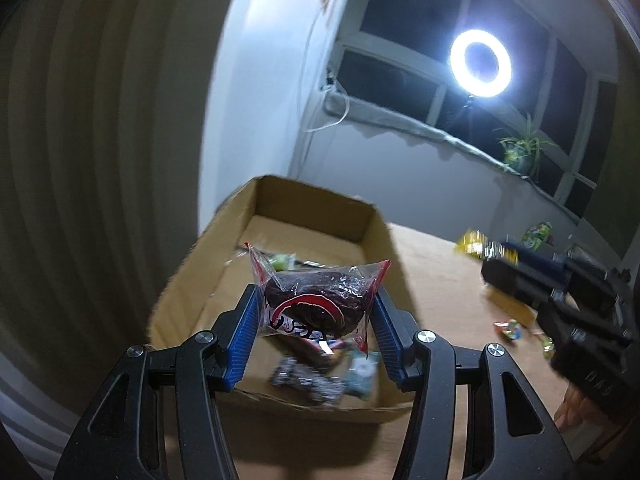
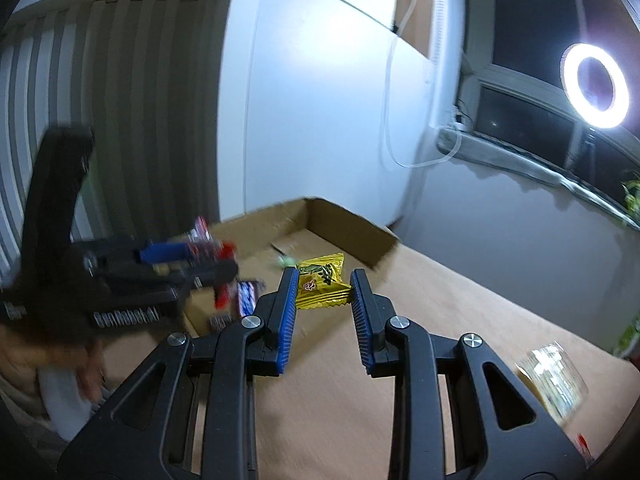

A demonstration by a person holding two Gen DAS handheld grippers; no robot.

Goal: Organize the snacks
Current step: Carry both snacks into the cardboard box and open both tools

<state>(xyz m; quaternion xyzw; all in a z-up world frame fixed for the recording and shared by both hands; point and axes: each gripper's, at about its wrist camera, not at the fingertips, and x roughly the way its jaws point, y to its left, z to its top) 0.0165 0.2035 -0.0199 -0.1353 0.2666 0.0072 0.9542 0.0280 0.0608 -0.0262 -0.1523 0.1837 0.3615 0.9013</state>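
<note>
Tan wooden tabletop under glowing ring light, dark window behind, open cardboard box, left gripper clamped on clear-wrapped dark pastry, right gripper pinching yellow foil sachet.

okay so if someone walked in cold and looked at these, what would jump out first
The glaring ring light at the dark window. Then the left gripper clamped on a dark snack bag over the cardboard box, and the right gripper pinching a yellow packet beside it.

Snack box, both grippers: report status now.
Left gripper shut on dark snack bag, above cardboard box. Right gripper shut on yellow packet, near the box. Nothing blocking.
</note>
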